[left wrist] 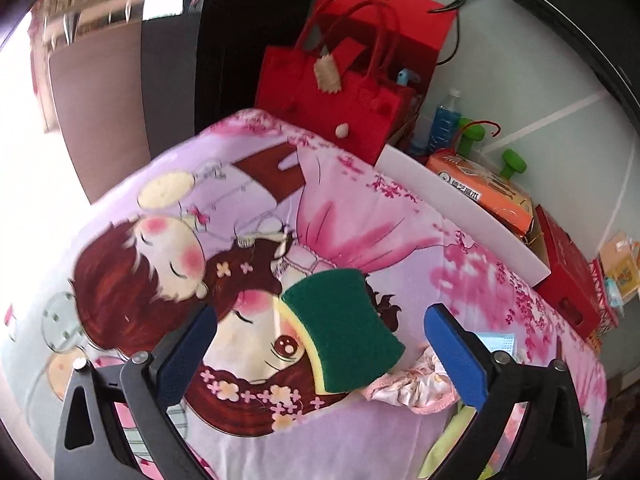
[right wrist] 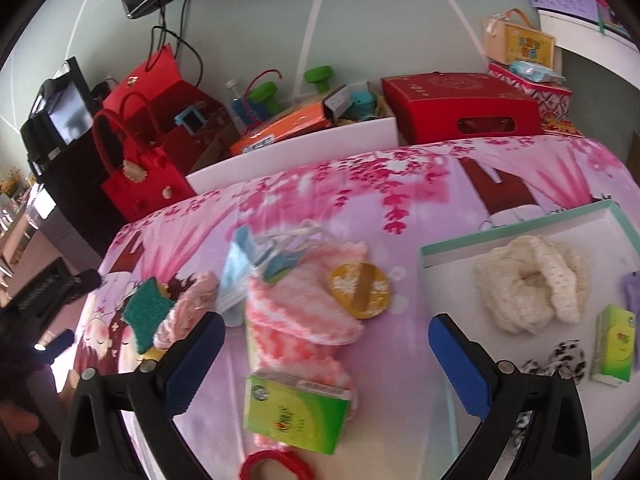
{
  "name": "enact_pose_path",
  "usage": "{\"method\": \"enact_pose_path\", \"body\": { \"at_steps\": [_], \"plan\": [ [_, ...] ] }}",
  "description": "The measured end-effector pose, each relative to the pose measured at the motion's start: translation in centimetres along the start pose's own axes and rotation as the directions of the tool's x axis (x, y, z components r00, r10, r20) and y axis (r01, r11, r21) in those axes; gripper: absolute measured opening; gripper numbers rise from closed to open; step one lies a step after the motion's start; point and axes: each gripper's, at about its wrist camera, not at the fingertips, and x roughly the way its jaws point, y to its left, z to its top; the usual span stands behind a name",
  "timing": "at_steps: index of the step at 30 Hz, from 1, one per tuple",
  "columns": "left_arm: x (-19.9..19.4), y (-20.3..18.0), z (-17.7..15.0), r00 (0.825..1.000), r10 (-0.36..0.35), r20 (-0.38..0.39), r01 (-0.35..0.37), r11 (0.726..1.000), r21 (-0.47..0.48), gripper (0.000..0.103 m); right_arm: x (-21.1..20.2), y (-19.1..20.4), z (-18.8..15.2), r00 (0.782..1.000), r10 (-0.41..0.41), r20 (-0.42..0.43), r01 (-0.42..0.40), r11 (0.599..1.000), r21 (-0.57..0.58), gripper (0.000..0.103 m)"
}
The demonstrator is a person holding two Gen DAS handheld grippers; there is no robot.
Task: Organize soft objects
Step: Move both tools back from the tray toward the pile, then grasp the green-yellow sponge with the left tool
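Left hand-held gripper point(left wrist: 320, 336), as we see in its own view, stands with fingers spread wide over the green sponge point(left wrist: 343, 328), which lies on the pink printed bedsheet point(left wrist: 400, 216). Right hand-held gripper point(right wrist: 326, 344), likewise spread and empty, hangs above a green tissue pack point(right wrist: 296, 414) resting on pink fluffy cloth point(right wrist: 304, 312); we note a cream knitted item point(right wrist: 532, 284) inside the white tray point(right wrist: 452, 256).

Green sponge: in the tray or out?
Out. The green sponge lies on the printed bedsheet, far left of the tray.
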Motion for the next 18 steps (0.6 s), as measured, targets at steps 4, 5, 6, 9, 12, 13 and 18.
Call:
{"method": "enact_pose_path", "body": {
  "at_steps": [4, 5, 6, 9, 12, 13, 18],
  "plan": [
    [1.3, 0.3, -0.1, 0.999, -0.035, -0.036, 0.034, 0.999, -0.030, 0.103, -0.4, 1.6, -0.2, 0.999, 0.037, 0.027, -0.036, 0.999, -0.040, 0.103],
    [1.6, 0.3, -0.2, 0.998, -0.045, -0.047, 0.044, 0.999, -0.028, 0.103, -0.5, 2.1, -0.3, 0.999, 0.042, 0.034, -0.040, 0.998, -0.053, 0.102],
    [2.1, 0.2, -0.2, 0.996, -0.054, -0.065, 0.052, 0.998, -0.027, 0.103, -0.5, 2.5, -0.4, 0.998, 0.049, 0.037, -0.046, 0.997, -0.065, 0.102],
    [3.4, 0.3, -0.4, 0.993, -0.062, -0.096, 0.059, 0.998, -0.031, 0.103, -0.3, 3.2, -0.7, 0.998, 0.055, 0.028, -0.052, 0.995, -0.087, 0.101],
    [4.9, 0.2, -0.8, 0.990, -0.052, -0.134, 0.049, 0.998, -0.025, 0.103, 0.0, 3.4, -1.0, 0.999, 0.050, 0.014, -0.048, 0.994, -0.094, 0.101],
    [5.2, 0.2, -0.9, 0.989, -0.047, -0.137, 0.045, 0.999, -0.019, 0.103, 0.2, 3.3, -1.1, 0.999, 0.051, 0.007, -0.050, 0.994, -0.092, 0.101],
    [6.8, -0.5, -1.7, 0.981, -0.033, -0.193, 0.036, 0.999, 0.015, 0.103, 0.4, 3.0, -1.2, 0.998, 0.055, -0.005, -0.055, 0.996, -0.076, 0.098]
  ]
}}
